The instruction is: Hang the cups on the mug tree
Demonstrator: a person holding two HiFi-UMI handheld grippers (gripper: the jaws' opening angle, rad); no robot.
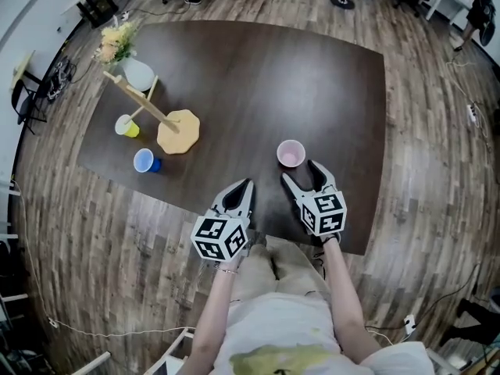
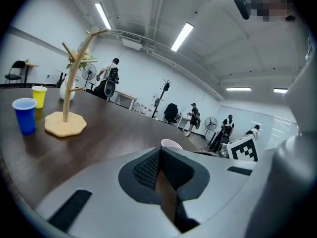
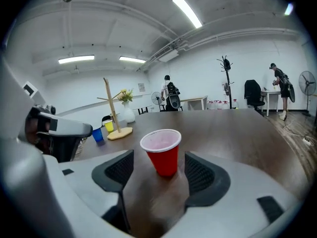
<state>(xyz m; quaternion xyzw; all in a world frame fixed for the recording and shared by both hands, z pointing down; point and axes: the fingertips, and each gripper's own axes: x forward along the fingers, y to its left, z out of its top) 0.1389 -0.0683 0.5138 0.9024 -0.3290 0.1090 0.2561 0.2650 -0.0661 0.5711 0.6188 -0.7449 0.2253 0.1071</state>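
Observation:
A red cup point(image 1: 291, 153) with a white inside stands upright on the dark table point(image 1: 258, 84), near its front edge. My right gripper point(image 1: 301, 172) is open just behind it. In the right gripper view the red cup point(image 3: 161, 150) sits a little ahead of the right gripper point(image 3: 159, 170), centred on the gap, with neither pad touching it. My left gripper point(image 1: 244, 186) is shut and empty at the table's front edge, its pads meeting in the left gripper view point(image 2: 159, 155). The wooden mug tree point(image 1: 178, 131) stands at the far left, with a yellow cup point(image 1: 126, 126) and a blue cup point(image 1: 144, 161) on the table beside it.
A white vase with flowers point(image 1: 137, 73) stands behind the mug tree point(image 2: 64, 123). The blue cup point(image 2: 25, 114) and yellow cup point(image 2: 38, 95) are to its left in the left gripper view. Wooden floor surrounds the table; people, chairs and desks are far across the room.

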